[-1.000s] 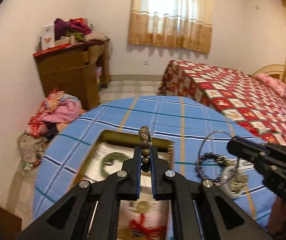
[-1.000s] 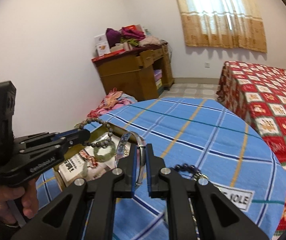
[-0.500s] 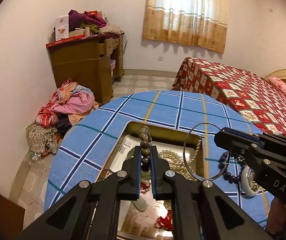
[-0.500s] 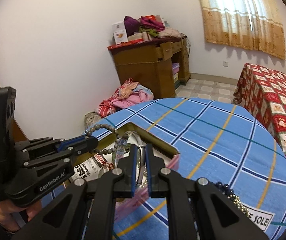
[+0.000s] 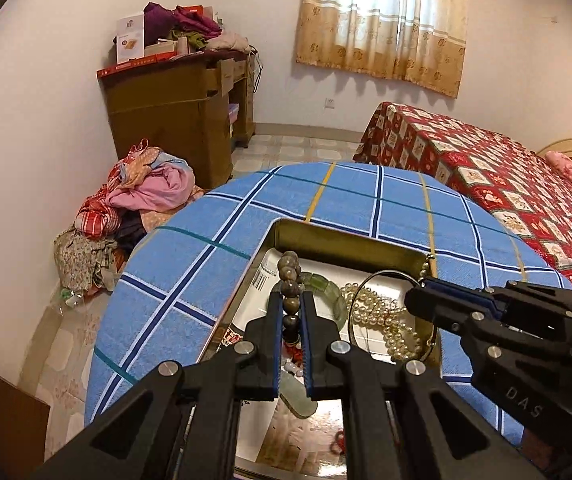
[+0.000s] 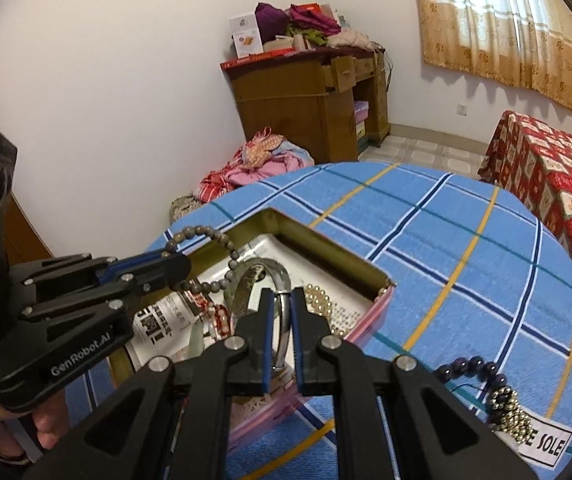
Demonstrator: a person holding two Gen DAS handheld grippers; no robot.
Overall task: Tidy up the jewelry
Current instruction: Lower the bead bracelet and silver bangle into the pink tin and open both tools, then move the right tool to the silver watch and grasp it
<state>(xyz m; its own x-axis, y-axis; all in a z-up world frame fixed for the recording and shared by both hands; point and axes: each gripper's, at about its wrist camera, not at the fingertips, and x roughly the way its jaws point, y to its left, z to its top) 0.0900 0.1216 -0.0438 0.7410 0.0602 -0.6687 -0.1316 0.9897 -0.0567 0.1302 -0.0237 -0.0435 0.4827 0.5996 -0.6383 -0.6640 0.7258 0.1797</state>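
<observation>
A: Now, against a second ago?
B: Both grippers have come over the open tin (image 5: 349, 240); earlier the bangle hung above the blue cloth (image 6: 465, 216).
A: Jaws?
B: Left gripper (image 5: 290, 308) is clamped on the brown bead bracelet (image 5: 289, 270), beads rising past its tips. Right gripper (image 6: 282, 300) is pinched on the metal bangle (image 6: 284, 332), hanging above the pearls (image 5: 381, 312).

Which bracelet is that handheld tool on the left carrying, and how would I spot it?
Start at the round table under the blue checked cloth, then find the open tin box on it. Above the box, the left gripper has its jaws shut on a bracelet of dull grey-brown round beads. Unlike the cream pearl strand lying inside and the smooth metal bangle in the right gripper, it hangs as an open loop.
</observation>
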